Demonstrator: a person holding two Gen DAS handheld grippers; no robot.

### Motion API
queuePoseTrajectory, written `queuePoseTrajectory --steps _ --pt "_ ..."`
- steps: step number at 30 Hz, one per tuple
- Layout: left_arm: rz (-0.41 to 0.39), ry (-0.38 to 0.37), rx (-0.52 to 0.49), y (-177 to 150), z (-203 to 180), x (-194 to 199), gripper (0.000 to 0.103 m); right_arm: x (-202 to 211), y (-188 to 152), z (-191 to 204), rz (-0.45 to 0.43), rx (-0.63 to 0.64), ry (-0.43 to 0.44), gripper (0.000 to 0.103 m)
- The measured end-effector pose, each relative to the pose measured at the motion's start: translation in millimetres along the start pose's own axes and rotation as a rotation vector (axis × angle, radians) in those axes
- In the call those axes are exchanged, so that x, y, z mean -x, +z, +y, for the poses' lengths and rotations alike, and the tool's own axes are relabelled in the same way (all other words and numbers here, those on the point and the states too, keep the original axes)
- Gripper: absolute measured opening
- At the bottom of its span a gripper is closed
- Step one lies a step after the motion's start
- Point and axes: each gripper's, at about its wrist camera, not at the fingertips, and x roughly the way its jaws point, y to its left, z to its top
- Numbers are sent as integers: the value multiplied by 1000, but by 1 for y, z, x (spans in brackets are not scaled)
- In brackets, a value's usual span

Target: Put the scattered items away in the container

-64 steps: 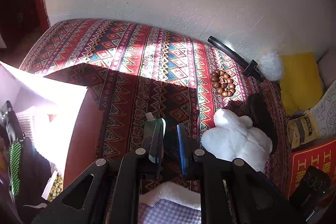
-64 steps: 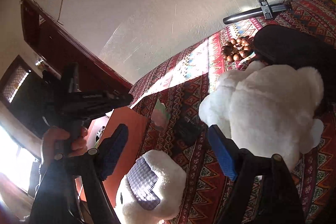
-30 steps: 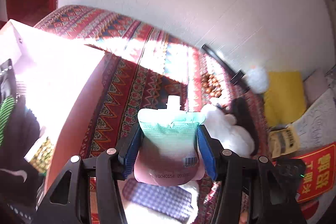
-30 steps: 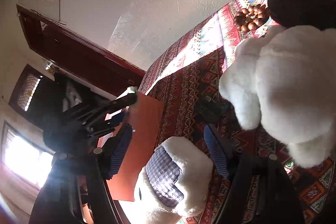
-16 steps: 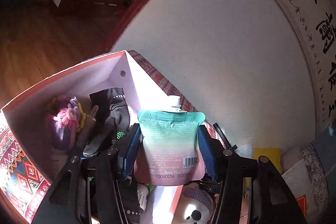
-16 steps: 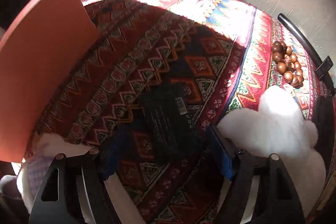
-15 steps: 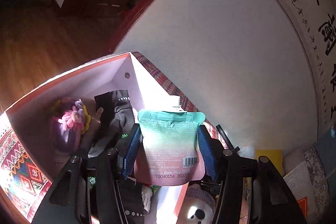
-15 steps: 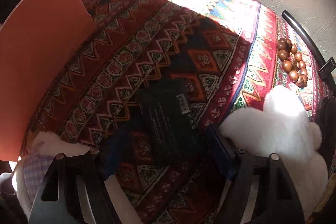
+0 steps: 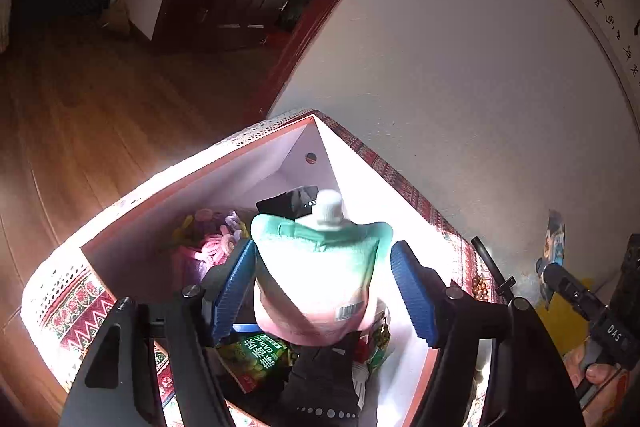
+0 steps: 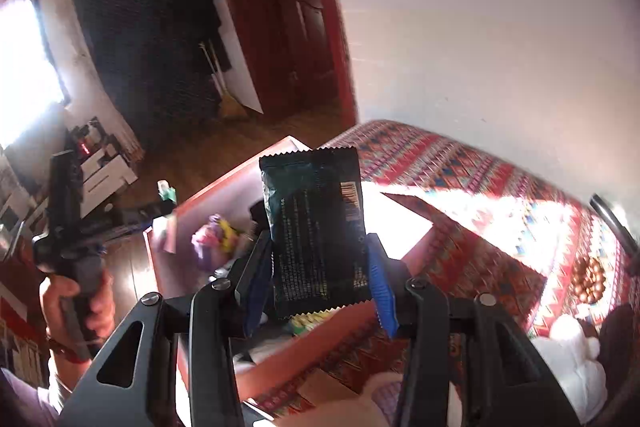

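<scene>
An open box (image 9: pixel 120 223) w/ pale inner walls serves as landmark, set on a red patterned bed cover (image 10: pixel 492 187). Directly above the box, a mint-and-pink spouted pouch (image 9: pixel 320 275) is seen between the blue pads of the left gripper (image 9: pixel 324 287); jaws are opening, and gaps show on both sides, so the pouch is no longer pressed. Inside the box, a pink-purple toy (image 9: pixel 208 247), a green snack pack (image 9: pixel 256 351) and dark fabric (image 9: pixel 324 387) are seen. Near the box's side, a black foil packet (image 10: pixel 316 231) is clamped upright in the right gripper (image 10: pixel 316 287), jaws closing on it.

Glossy foil packet (image 10: pixel 316 231); woven cloth cover (image 10: pixel 472 195); cardboard box (image 9: pixel 280 163).
</scene>
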Motion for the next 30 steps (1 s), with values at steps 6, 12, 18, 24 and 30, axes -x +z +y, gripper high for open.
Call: queuePoseTrajectory --steps 6,12,18,24,30 --pt "-86 16 -29 6 -2 25 83 -27 7 40 21 17 -38 89" --pt "-105 -33 -98 7 -19 38 83 26 -18 -14 -40 -184 -70 89" --pt "-45 -139 -272 -23 -82 40 83 128 -123 -130 -243 -612 -189 95" --pt "119 -229 -470 -93 -170 7 83 151 -267 -226 -276 -1070 -228 96" --pt "355 -205 -711 -200 -243 -51 83 140 -332 -277 -316 -1417 24 96"
